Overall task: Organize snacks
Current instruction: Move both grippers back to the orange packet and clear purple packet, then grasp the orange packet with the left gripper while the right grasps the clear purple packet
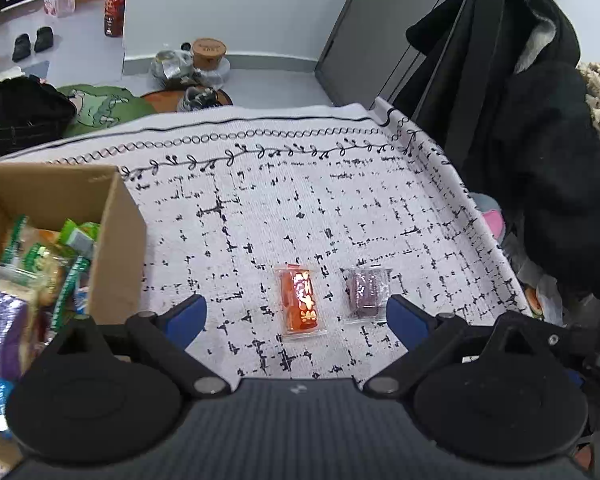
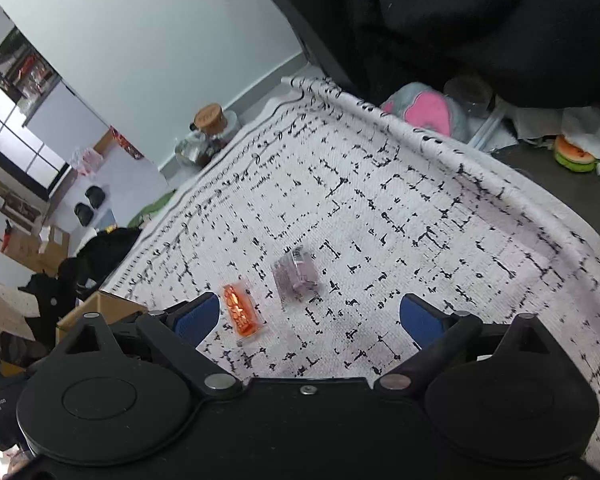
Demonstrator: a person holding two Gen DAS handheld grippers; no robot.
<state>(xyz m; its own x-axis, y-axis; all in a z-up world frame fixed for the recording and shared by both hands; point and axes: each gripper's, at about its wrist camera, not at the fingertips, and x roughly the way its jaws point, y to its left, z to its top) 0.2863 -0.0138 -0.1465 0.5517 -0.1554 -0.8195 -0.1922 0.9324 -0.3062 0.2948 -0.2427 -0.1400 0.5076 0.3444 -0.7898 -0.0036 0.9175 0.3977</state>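
An orange snack packet (image 1: 301,304) and a purple snack packet (image 1: 365,294) lie side by side on the patterned white cloth (image 1: 280,200). My left gripper (image 1: 296,320) is open and empty above them, the orange packet between its blue fingers. A cardboard box (image 1: 116,240) at the left holds several snack packets (image 1: 40,264). In the right wrist view the orange packet (image 2: 242,311) and the purple packet (image 2: 296,276) lie ahead of my right gripper (image 2: 310,318), which is open and empty. The box corner (image 2: 100,308) shows at the left.
A black coat (image 1: 540,140) hangs over a chair beyond the table's right edge. A pink and grey plush (image 2: 428,110) and a watermelon toy (image 2: 574,154) lie beside the table. Bags, shoes and jars (image 1: 208,54) sit on the floor behind.
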